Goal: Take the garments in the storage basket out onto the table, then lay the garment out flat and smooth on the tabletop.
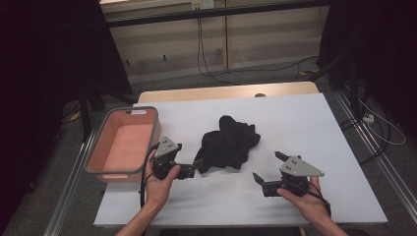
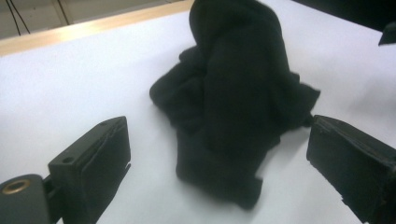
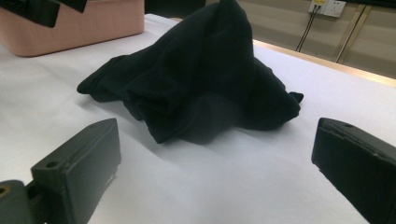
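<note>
A crumpled black cloth (image 1: pixel 226 143) lies heaped in the middle of the white table (image 1: pixel 305 128). My left gripper (image 1: pixel 195 167) is at the cloth's near-left corner, held low over the table. In the left gripper view its jaws stand wide open (image 2: pixel 219 140), and the cloth (image 2: pixel 233 107) rises just ahead of them and reaches in between them. My right gripper (image 1: pixel 268 168) is open too, a short way right of the cloth and not touching it. The right gripper view has the cloth (image 3: pixel 201 88) ahead of the spread jaws (image 3: pixel 217 140), with bare table between.
A pink basin (image 1: pixel 98 147) stands at the table's left edge, beside my left hand; it is also in the right gripper view (image 3: pixel 84 23). Wooden table edge (image 1: pixel 226 92) at the back. Cables and floor rails lie beyond the table.
</note>
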Available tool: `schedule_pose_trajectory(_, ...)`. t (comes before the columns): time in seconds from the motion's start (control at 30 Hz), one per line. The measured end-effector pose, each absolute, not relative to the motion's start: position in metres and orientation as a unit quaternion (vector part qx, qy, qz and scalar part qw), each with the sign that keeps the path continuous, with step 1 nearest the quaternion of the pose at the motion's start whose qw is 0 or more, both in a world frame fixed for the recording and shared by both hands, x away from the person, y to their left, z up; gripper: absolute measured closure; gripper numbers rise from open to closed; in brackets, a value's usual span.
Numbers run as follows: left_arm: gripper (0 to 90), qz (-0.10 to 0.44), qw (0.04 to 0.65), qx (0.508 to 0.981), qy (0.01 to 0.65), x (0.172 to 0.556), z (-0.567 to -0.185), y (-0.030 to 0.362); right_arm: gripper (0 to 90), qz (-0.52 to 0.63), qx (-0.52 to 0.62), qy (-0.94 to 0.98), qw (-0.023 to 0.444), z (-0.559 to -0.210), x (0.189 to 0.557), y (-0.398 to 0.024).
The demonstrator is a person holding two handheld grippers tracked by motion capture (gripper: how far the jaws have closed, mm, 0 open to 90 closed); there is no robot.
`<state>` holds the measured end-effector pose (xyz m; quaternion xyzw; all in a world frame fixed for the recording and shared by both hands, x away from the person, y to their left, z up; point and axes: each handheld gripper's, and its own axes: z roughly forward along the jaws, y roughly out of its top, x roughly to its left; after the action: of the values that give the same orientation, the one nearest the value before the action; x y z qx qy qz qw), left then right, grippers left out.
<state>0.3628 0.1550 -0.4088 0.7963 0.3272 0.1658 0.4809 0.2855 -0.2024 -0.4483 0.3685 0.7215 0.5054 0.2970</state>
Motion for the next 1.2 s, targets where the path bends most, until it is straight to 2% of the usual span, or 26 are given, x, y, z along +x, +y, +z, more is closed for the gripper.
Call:
schedule_pose_trajectory(0.4, 5.5, 0.159, 0.461, 0.815, 0.314, 0.355, -0.421, 0.151, 3.4, 0.496, 0.358, 0.746, 0.262, -0.447, 0.316, -0.168)
schedule_pose_trajectory(0.53, 7.5, 0.141, 0.453, 0.824, 0.309, 0.354, -0.427, 0.144, 9.9, 0.478, 0.347, 0.771, 0.237, -0.446, 0.324, -0.157)
schedule_pose_trajectory(0.7, 7.2, 0.128, 0.439, 0.841, 0.288, 0.352, -0.431, 0.134, 10.3, 0.459, 0.334, 0.785, 0.249, -0.447, 0.334, -0.147)
schedule_pose_trajectory(0.77, 7.0, 0.119, 0.431, 0.846, 0.289, 0.354, -0.433, 0.131, 14.4, 0.445, 0.328, 0.795, 0.249, -0.449, 0.340, -0.143)
schedule_pose_trajectory(1.0, 7.0, 0.135, 0.413, 0.847, 0.306, 0.363, -0.431, 0.122, 21.1, 0.419, 0.332, 0.811, 0.240, -0.451, 0.361, -0.141)
schedule_pose_trajectory(1.2, 7.6, 0.140, 0.403, 0.856, 0.292, 0.362, -0.434, 0.113, 24.9, 0.394, 0.350, 0.824, 0.208, -0.462, 0.375, -0.140)
